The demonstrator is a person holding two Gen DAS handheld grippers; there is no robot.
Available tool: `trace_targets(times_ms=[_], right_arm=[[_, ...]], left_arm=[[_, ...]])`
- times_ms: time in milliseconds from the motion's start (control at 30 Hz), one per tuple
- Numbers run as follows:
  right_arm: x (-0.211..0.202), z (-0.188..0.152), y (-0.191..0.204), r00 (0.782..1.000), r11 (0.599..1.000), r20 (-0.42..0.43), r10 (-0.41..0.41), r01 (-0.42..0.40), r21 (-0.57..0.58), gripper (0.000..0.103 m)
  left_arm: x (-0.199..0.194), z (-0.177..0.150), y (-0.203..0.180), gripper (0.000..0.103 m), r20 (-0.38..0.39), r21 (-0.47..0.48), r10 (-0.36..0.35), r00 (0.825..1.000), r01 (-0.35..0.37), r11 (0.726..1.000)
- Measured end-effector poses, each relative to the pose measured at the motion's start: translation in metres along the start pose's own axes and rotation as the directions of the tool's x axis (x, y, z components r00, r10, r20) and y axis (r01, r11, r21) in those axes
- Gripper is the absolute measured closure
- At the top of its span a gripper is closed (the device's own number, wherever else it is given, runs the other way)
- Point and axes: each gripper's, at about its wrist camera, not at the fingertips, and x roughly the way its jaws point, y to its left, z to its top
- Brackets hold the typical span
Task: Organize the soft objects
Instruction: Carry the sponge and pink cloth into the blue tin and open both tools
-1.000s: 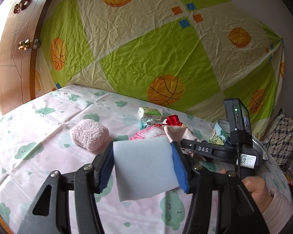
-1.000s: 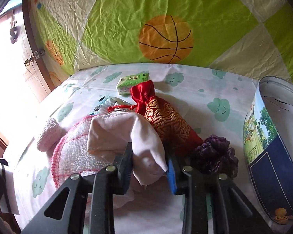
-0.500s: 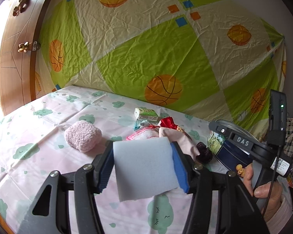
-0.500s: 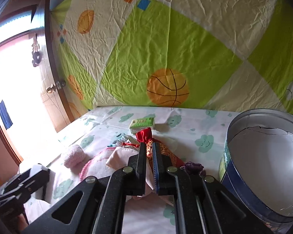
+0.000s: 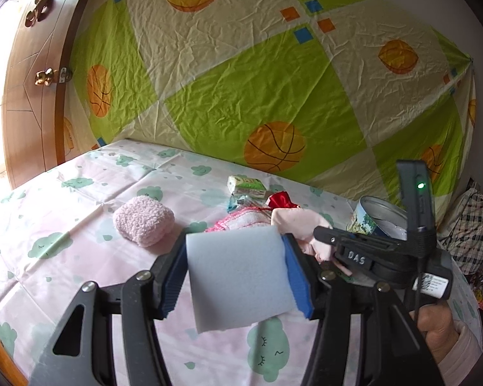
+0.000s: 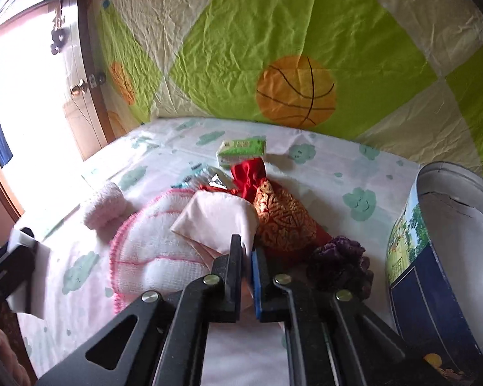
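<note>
**Two handheld grippers over a bed of soft things**

The left gripper (image 5: pixel 238 273) is clamped on a grey foam sponge (image 5: pixel 236 276), held above the near part of the bed (image 5: pixel 64 225). The right gripper (image 6: pixel 247 276) has just been closing, and its jaws now stand almost together, pinching a fold of the pale pink cloth pouch (image 6: pixel 219 222).

Open bedsheet, pink with green clouds, stretches to the left and to the far side. A fluffy pink sock roll (image 5: pixel 143 220) lies alone on it, apart from the pile. The pile sits in the middle: a white washcloth with pink trim (image 6: pixel 151 251) under the pouch, a red and gold drawstring bag (image 6: pixel 280 215) just right of it, a purple scrunchie (image 6: pixel 338 263) nearer still, and a green tissue packet (image 6: pixel 241 149) at the far side. On the right edge stands an open round tin (image 6: pixel 450 257), near the scrunchie.

A green and cream sheet printed with basketballs (image 5: pixel 257 80) hangs behind the bed. A wooden door (image 5: pixel 32 96) stands at the far left. A person's hand (image 5: pixel 438 331) grips the right gripper's handle.
</note>
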Motion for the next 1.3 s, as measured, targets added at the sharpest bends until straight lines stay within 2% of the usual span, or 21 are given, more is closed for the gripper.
trace_targets(times_ms=[133, 233, 333, 500, 600, 700, 900, 1133, 1300], right_arm=[[-0.052, 0.012, -0.012, 0.981, 0.991, 0.162, 0.105, -0.116, 0.060, 0.098], [-0.078, 0.019, -0.024, 0.960, 0.979, 0.236, 0.150, -0.177, 0.096, 0.098], [-0.100, 0.022, -0.038, 0.948, 0.980, 0.293, 0.122, -0.161, 0.114, 0.098], [-0.131, 0.016, -0.077, 0.934, 0.983, 0.357, -0.003, -0.062, 0.171, 0.098], [-0.141, 0.013, -0.109, 0.928, 0.976, 0.366, -0.066, -0.016, 0.216, 0.098], [-0.148, 0.011, -0.137, 0.927, 0.965, 0.366, -0.082, -0.018, 0.262, 0.098], [-0.163, 0.003, -0.166, 0.915, 0.963, 0.372, -0.155, 0.057, 0.263, 0.098], [-0.171, -0.005, -0.203, 0.904, 0.940, 0.345, -0.254, 0.147, 0.306, 0.098], [-0.171, -0.013, -0.235, 0.894, 0.905, 0.294, -0.337, 0.222, 0.363, 0.098]], left_arm=[[0.000, 0.000, -0.002, 0.046, 0.003, -0.007, -0.003, 1.000, 0.003, 1.000], [0.000, 0.004, -0.008, 0.046, 0.006, 0.000, -0.002, 1.000, 0.002, 1.000], [0.000, 0.008, -0.017, 0.046, 0.017, 0.015, -0.005, 1.000, 0.005, 1.000], [0.005, 0.015, -0.041, 0.046, 0.027, 0.043, -0.036, 0.999, 0.035, 0.998], [0.010, 0.017, -0.061, 0.046, 0.034, 0.066, -0.064, 0.997, 0.061, 0.996], [0.017, 0.020, -0.085, 0.046, 0.037, 0.097, -0.094, 0.995, 0.090, 0.991], [0.030, 0.027, -0.130, 0.046, 0.040, 0.122, -0.171, 0.984, 0.165, 0.979], [0.049, 0.030, -0.181, 0.046, 0.030, 0.160, -0.239, 0.971, 0.232, 0.960], [0.069, 0.026, -0.214, 0.046, 0.003, 0.178, -0.262, 0.965, 0.258, 0.950]])
